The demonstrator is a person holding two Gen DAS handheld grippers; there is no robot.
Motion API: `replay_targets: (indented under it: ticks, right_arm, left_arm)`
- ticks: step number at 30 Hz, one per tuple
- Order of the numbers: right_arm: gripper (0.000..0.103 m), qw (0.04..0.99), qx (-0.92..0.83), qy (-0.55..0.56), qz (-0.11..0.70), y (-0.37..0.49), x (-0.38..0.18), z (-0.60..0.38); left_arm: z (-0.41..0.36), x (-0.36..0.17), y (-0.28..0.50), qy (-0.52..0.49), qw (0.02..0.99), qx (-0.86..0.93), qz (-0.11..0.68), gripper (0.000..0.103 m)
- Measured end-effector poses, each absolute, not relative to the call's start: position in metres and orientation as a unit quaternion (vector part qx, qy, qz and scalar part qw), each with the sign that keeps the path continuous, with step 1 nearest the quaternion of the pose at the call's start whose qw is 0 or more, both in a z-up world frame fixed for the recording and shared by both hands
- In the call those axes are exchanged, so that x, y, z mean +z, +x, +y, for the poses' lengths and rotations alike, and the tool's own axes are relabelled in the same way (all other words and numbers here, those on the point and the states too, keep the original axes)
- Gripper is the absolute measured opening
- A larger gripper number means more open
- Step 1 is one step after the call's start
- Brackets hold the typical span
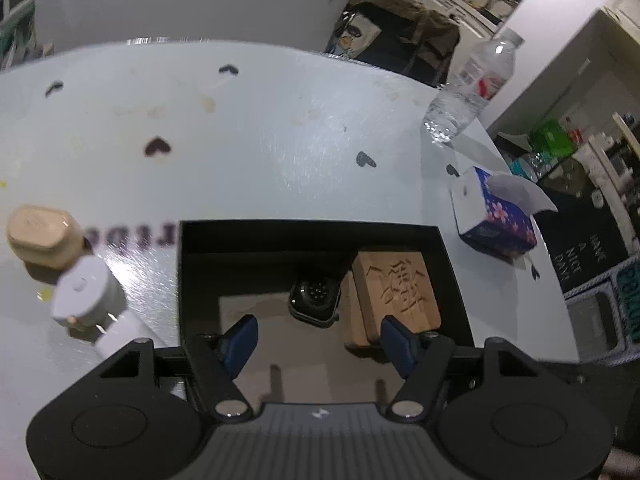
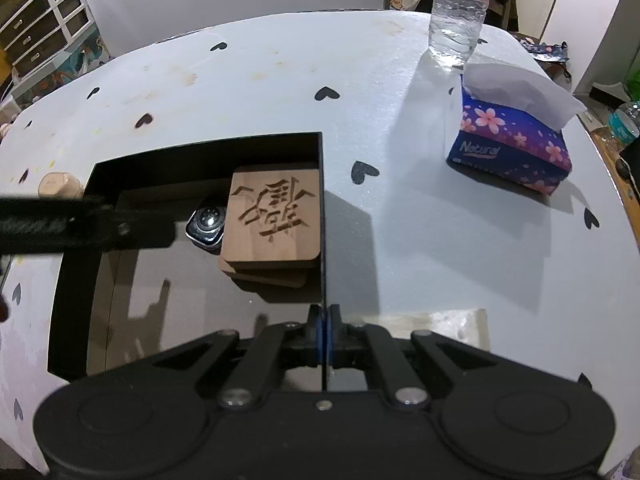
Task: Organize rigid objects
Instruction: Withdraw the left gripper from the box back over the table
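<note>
A black open box (image 1: 188, 264) lies on the white heart-print table (image 1: 280, 140). Inside it are a stack of carved wooden blocks (image 1: 396, 288) and a dark watch body (image 1: 316, 300) beside them. My left gripper (image 1: 320, 344) hovers open over the box's near part, with nothing between its blue pads (image 1: 242, 340). My right gripper (image 2: 325, 332) is shut on the thin right wall of the box (image 2: 322, 200). The blocks (image 2: 272, 216) and the watch (image 2: 206, 222) show there too. A blurred black part of the left tool (image 2: 60, 220) crosses the box's left side.
Left of the box stand a beige case (image 1: 38, 234), a white round piece (image 1: 82, 290) and a white plug (image 1: 120, 334). A water bottle (image 2: 456, 12) and a blue flowered tissue box (image 2: 512, 148) sit on the right. The table edge lies just beyond them.
</note>
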State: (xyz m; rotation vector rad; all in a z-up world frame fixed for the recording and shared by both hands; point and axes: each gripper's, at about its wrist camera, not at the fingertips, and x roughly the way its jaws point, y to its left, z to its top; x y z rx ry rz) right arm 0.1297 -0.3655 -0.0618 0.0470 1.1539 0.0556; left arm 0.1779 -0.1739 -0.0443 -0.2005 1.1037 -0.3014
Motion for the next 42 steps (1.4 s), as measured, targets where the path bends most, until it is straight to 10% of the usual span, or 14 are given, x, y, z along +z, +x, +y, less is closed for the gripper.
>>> replay_targets:
  ticks: [16,42]
  right_arm:
    - [0.003,0.839,0.025,0.019,0.543,0.128,-0.061,-0.363]
    - [0.003,0.841,0.021,0.025,0.541,0.127,-0.062,-0.365]
  left_arm:
    - [-0.157,-0.019,0.126,-0.003,0.866,-0.152,0.477,0.103]
    - [-0.063,-0.028,0.097,-0.036,0.895,-0.064,0.441,0.103]
